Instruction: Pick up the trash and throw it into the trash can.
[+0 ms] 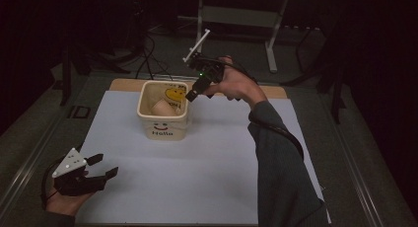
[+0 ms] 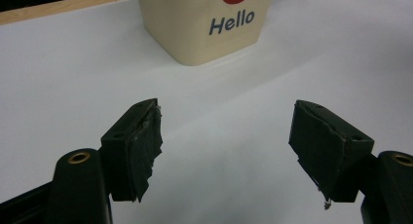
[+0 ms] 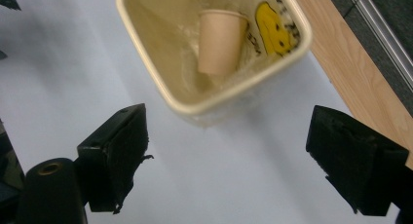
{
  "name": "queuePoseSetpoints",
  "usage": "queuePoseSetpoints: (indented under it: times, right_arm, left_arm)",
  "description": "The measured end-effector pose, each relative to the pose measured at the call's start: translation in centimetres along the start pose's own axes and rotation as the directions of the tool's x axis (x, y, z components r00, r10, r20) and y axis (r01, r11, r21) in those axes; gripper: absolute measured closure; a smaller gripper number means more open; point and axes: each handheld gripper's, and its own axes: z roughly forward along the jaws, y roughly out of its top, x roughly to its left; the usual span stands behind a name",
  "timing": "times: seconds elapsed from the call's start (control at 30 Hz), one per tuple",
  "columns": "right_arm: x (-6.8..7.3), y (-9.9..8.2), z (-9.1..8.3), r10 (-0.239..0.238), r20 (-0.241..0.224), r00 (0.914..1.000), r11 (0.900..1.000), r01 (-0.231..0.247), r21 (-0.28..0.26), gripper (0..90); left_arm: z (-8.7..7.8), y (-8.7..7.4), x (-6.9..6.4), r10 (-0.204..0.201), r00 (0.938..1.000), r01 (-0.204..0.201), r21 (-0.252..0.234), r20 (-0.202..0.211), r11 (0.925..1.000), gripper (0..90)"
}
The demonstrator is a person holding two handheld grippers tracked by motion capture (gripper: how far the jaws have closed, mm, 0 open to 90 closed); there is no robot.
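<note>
bin: cream "Hello" bin point(image 1: 163, 117) stands upright at the far middle of the white sheet point(image 1: 197, 187) on the worktop point(image 1: 276, 92)
cup: tan paper cup point(image 3: 220, 41) lies tilted inside the bin, leaning on the wall beside the yellow smiley point(image 3: 271, 22)
right gripper: right gripper point(image 1: 193, 94) hovers just above the bin's right rim, jaws apart, nothing between them
left gripper: left gripper point(image 1: 102, 166) sits at the near left, well apart from the bin, jaws apart and empty
step, my read: looks like the cup has been dropped in and the right gripper is clear of it, or about to reach in; can't tell which
how to do it well: if reaching in, come straight down between the walls, take the cup by its rim, avoid nudging the bin
risk: the bin looks light, so a jaw catching the rim could tip or slide it; the left gripper could steady the near wall
</note>
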Motion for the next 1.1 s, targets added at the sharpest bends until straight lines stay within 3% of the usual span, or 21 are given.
queuePoseSetpoints:
  times: [0.5,1.1]
  right_arm:
    - [-1.3,-5.1,-2.0,0.099,0.03,0.9946,0.9928,-0.097,-0.07,14.8]
    - [-1.5,-6.2,-2.5,0.113,0.045,0.9925,0.9905,-0.109,-0.083,14.1]
  left_arm:
    - [-0.1,-0.1,-0.1,0.005,1.0,-0.005,0.007,-0.006,1.0,27.6]
    - [-0.1,-0.1,0.0,0.003,1.0,-0.003,0.007,-0.009,1.0,27.6]
